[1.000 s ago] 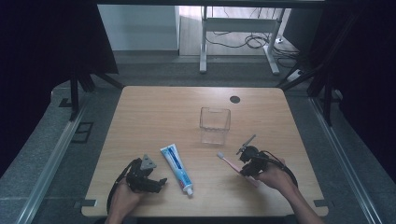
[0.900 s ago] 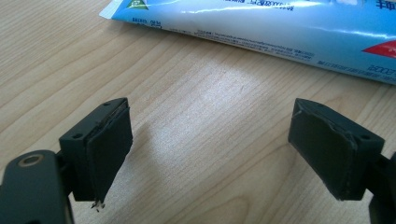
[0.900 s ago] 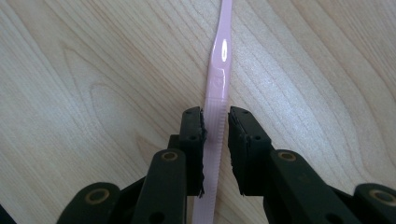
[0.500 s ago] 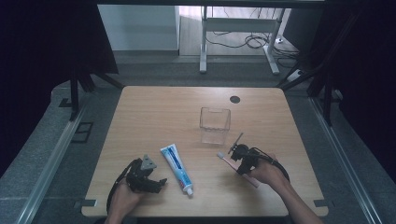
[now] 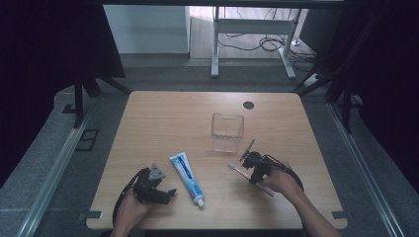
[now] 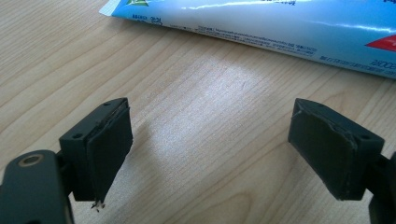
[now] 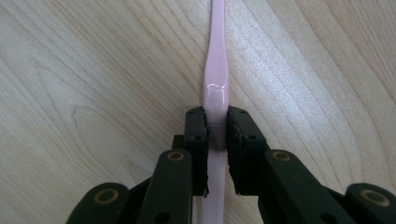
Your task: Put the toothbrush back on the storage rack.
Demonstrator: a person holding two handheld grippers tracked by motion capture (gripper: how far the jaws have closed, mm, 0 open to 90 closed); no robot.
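Observation:
A pink toothbrush [image 7: 215, 79] lies on the wooden table, its head [image 5: 230, 167] pointing left in the high view. My right gripper [image 7: 216, 130] is shut on its handle, seen at the right front of the table [image 5: 253, 173]. A blue and white toothpaste tube [image 5: 186, 176] lies at the front middle, cap toward me; its side crosses the top of the left gripper view [image 6: 280, 28]. My left gripper [image 6: 210, 149] stands open just short of the tube, nothing between its jaws, low over the table at the front left [image 5: 165, 192].
A clear square plastic cup [image 5: 227, 132] stands upright at the table's middle, just behind the right gripper. A dark round hole [image 5: 248, 105] sits near the far edge. Bare wood [image 5: 163, 123] stretches across the left and back.
The right gripper has moved left and closer to the toothbrush and now grips its handle. The left gripper and the tube have stayed put.

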